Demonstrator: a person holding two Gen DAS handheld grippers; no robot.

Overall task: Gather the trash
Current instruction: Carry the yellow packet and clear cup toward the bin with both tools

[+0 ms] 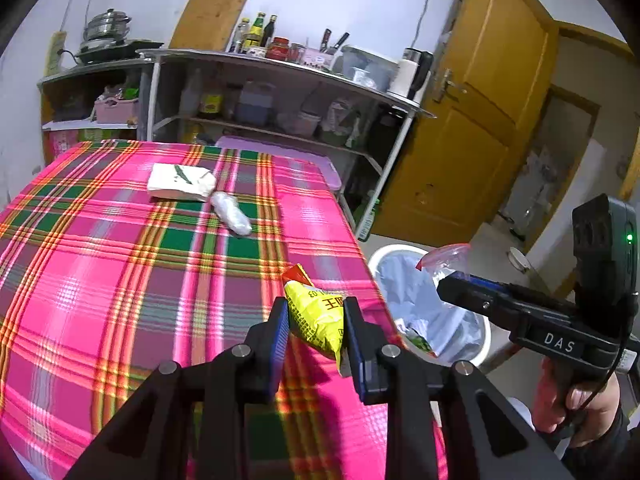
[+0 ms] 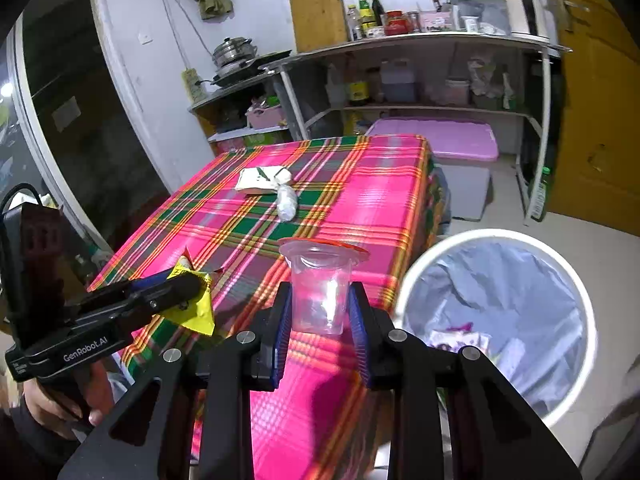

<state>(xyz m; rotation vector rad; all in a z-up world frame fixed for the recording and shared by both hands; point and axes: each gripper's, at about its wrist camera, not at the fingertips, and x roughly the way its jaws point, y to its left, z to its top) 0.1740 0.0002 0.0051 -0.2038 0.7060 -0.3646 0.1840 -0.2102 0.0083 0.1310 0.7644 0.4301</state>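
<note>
Right now the left gripper [image 1: 316, 320] has its fingers clamped on a yellow snack wrapper [image 1: 316, 316], held above the plaid tablecloth [image 1: 120, 260] near its edge. Likewise the right gripper [image 2: 320, 304] is pinched on a clear plastic cup [image 2: 319, 292] with a red peeled lid, upright between the pads. Just right of the right fingers stands a white trash bin [image 2: 496, 236] with a bluish liner. Farther ahead of both grippers lie a white packet [image 1: 180, 182] and a crumpled clear bag [image 1: 231, 213], touching each other

One yellow wrapper [image 1: 316, 320], one clear cup [image 2: 320, 292], one bin [image 2: 496, 240], one tissue pack [image 1: 180, 182], one crumpled bag [image 1: 232, 214].
</note>
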